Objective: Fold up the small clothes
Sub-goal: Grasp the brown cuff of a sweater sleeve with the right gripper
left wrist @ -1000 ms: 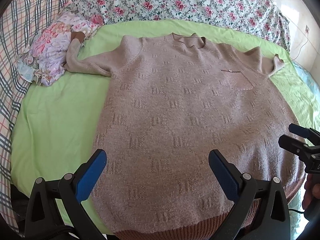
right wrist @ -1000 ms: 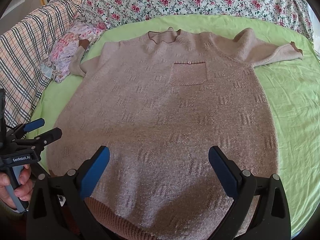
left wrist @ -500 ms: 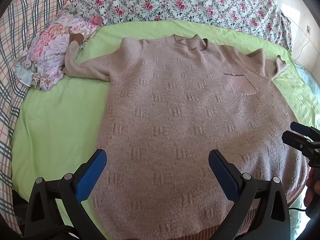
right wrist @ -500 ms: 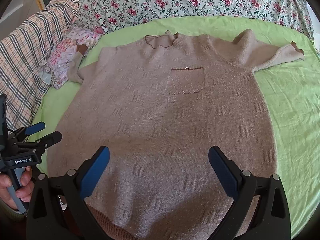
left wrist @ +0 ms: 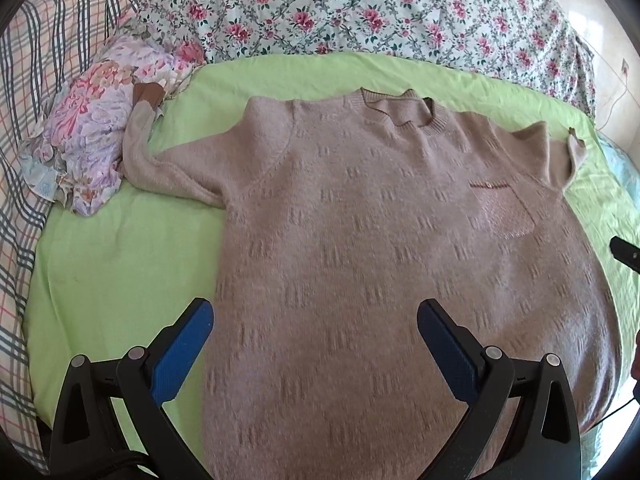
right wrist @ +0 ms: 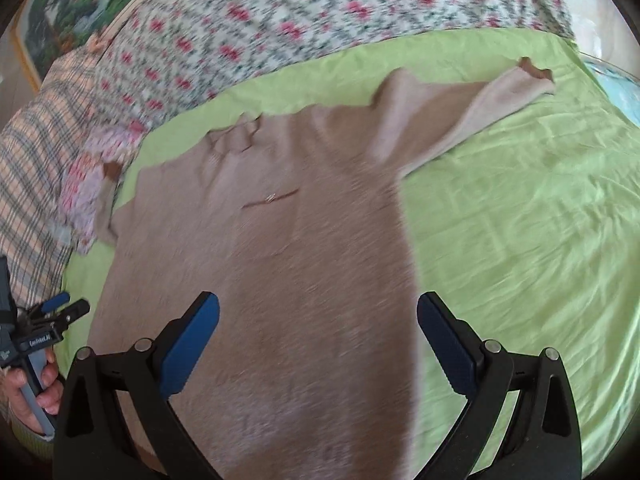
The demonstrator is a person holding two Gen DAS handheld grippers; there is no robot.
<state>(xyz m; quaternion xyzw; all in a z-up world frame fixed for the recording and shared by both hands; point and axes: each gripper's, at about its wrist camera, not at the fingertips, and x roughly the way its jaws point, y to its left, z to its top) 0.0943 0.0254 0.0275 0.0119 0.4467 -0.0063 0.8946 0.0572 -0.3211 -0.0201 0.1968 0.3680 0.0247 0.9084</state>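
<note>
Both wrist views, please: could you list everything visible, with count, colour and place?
Sweater: one, dusty pink-brown knit, spread flat, front up, on the sheet; chest pocket.
Sheet: one, light green, covering the bed.
Floral cover: one, white with pink roses, along the far edge.
Plaid cloth: one, checked, at far left.
Crumpled floral garment: one, pink and lilac, under the sweater's sleeve end.
Picture frame: one, partly seen, blurred, behind the bed.
Left gripper: black, blue fingers, open above the sweater.
Right gripper: same, open.
Hand: one, holding the left gripper's handle.
</note>
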